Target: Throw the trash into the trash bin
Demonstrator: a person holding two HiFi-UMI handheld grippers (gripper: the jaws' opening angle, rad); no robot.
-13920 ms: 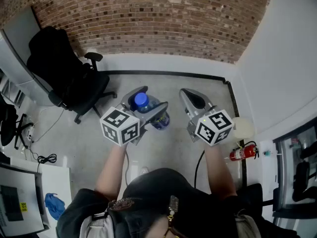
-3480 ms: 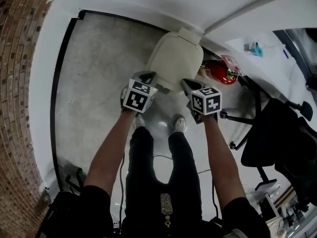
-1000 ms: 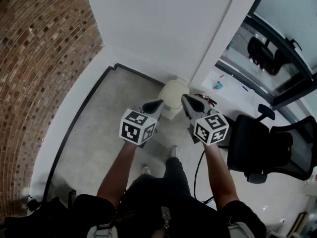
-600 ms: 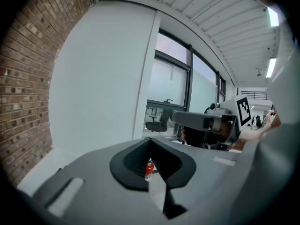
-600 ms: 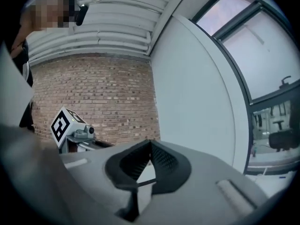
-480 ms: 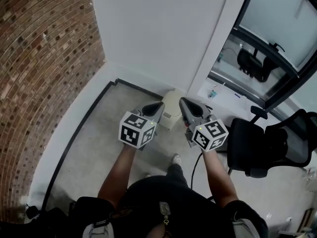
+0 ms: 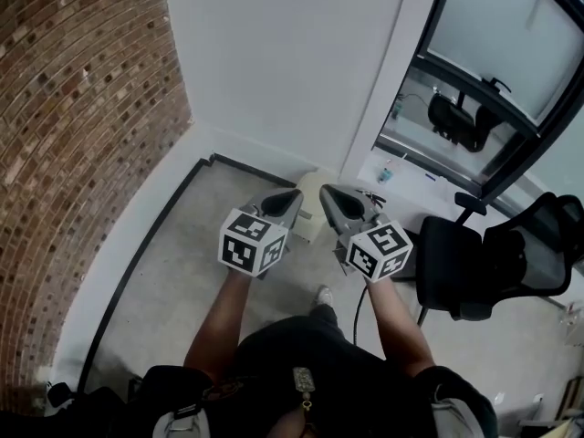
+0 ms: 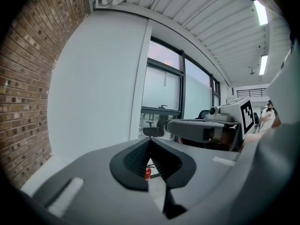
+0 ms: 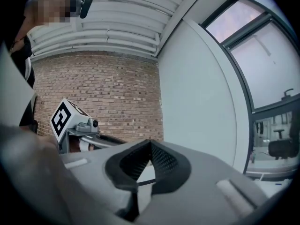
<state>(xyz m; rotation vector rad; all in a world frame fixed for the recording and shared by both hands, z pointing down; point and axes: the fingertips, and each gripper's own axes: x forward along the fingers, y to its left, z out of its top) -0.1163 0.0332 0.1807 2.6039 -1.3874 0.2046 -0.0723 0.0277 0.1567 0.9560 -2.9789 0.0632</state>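
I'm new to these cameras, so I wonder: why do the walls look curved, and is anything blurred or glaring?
Head view: the wide lens bows the brick wall, otherwise sharp. Left gripper view: black rounded corners, ceiling light strips glare, the near left claw looks soft. Right gripper view: same curving, window bright.

An office: swivel chair [image 7: 474, 276] beside glass partition [image 7: 497, 39].

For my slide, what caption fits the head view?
Left gripper and right gripper, both shut and empty, point toward a cream bin near a brick wall.
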